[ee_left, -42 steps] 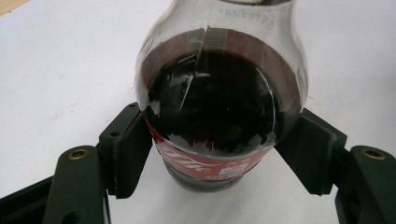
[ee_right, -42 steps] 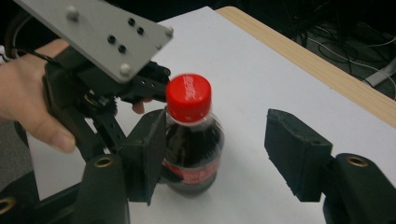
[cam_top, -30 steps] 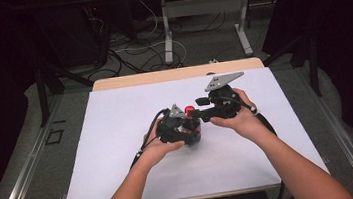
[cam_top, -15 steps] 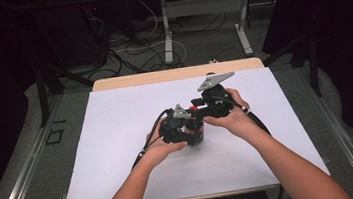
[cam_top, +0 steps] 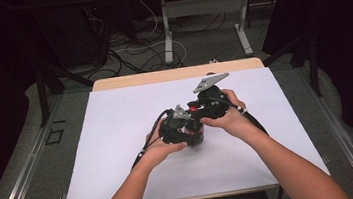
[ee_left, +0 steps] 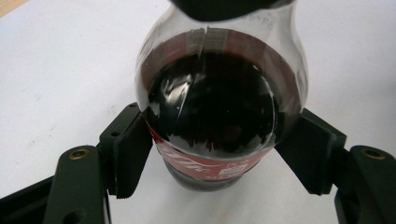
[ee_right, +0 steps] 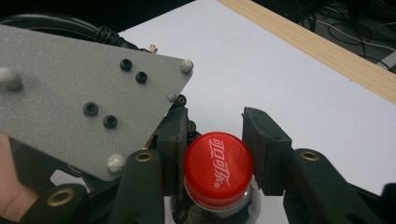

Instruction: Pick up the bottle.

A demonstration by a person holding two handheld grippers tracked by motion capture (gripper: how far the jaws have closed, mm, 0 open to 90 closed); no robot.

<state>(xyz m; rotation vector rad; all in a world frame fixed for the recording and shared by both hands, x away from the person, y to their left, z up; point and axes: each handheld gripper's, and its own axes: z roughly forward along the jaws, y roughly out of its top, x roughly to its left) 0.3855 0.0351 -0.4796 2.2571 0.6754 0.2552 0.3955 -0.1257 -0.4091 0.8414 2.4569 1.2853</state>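
Observation:
A cola bottle (ee_left: 219, 102) with dark drink and a red label stands upright on the white table sheet (cam_top: 118, 136). My left gripper (ee_left: 218, 156) is shut on its body, one pad (ee_left: 133, 154) pressing each side. From above, my right gripper (ee_right: 215, 151) has its jaws closed against both sides of the red cap (ee_right: 218, 169). In the high view both grippers meet at the table's middle, the left gripper (cam_top: 186, 130) low and the right gripper (cam_top: 197, 110) just above it at the cap (cam_top: 193, 108).
The left gripper's grey plate (ee_right: 70, 93) sits close beside the cap. A wooden table edge (cam_top: 176, 73) runs along the far side. Beyond it are table legs (cam_top: 166, 30) and cables on the floor.
My right gripper has moved left and down toward the left gripper until its jaws surround the cap. The left gripper has stayed on the bottle.

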